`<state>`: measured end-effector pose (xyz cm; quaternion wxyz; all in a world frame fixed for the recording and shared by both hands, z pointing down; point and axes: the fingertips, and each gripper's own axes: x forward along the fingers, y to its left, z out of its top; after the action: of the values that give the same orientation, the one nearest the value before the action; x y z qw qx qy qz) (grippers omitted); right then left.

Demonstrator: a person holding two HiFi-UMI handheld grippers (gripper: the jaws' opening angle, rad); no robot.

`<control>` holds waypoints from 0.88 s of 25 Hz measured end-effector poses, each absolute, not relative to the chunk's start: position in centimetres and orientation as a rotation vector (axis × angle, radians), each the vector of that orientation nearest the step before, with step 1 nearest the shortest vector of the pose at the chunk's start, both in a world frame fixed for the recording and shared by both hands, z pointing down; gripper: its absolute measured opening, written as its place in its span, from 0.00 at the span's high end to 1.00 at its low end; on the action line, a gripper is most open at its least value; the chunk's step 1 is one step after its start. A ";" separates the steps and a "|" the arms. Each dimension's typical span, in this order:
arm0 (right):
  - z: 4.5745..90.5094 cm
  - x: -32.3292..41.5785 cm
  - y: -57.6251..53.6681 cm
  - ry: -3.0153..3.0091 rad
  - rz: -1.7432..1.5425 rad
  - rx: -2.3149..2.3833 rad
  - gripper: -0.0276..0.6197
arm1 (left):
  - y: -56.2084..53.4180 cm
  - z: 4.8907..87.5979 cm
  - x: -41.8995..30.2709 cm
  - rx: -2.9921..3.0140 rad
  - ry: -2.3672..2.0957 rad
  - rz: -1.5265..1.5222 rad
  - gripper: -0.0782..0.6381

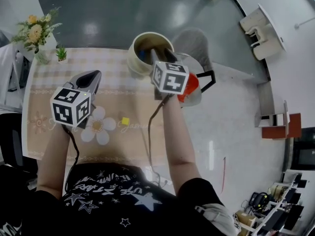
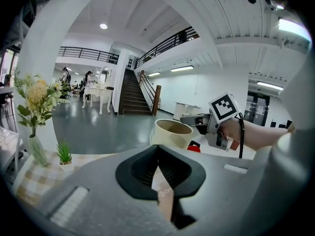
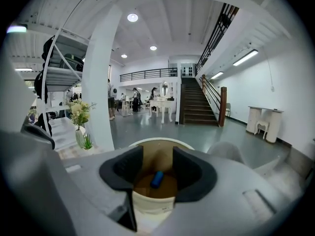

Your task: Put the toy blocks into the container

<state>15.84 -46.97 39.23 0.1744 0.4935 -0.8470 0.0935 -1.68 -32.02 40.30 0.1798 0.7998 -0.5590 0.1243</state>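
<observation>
Blue block (image 3: 157, 179) is lying on the floor of the cream container (image 1: 132, 59), which is sitting at the 12 o'clock edge of the table (image 1: 115, 95). Right claw (image 3: 157, 165) is hovering just over the rim and tilting down into the mouth, prob. so a dropped piece lands inside, not on the cloth. Its jaws are standing about half apart w/ nothing btwn them; the block is showing well below the gap, not touching the pads. One yellow block (image 1: 125, 121) is waiting on the cloth at the container's 6 o'clock, so the job is looking part done. Left claw (image 2: 158, 151) is idling at the yellow block's 10 o'clock, jaws together and gripping nothing, likely parked clear of the right arm's path.
</observation>
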 end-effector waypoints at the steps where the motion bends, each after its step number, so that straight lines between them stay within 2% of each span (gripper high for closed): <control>1: 39.0 15.9 -46.6 -2.401 0.261 1.403 0.66 | -31.9 40.1 -1.7 2.266 -1.578 0.346 0.88; 22: 38.4 13.7 -35.3 -2.364 0.291 1.492 0.66 | -24.8 39.4 -4.3 2.347 -1.434 0.294 0.88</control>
<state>13.69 -35.25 38.40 0.1648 0.5237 -0.8296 0.1020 -4.30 -24.82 39.40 0.1866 0.8336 -0.5094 0.1044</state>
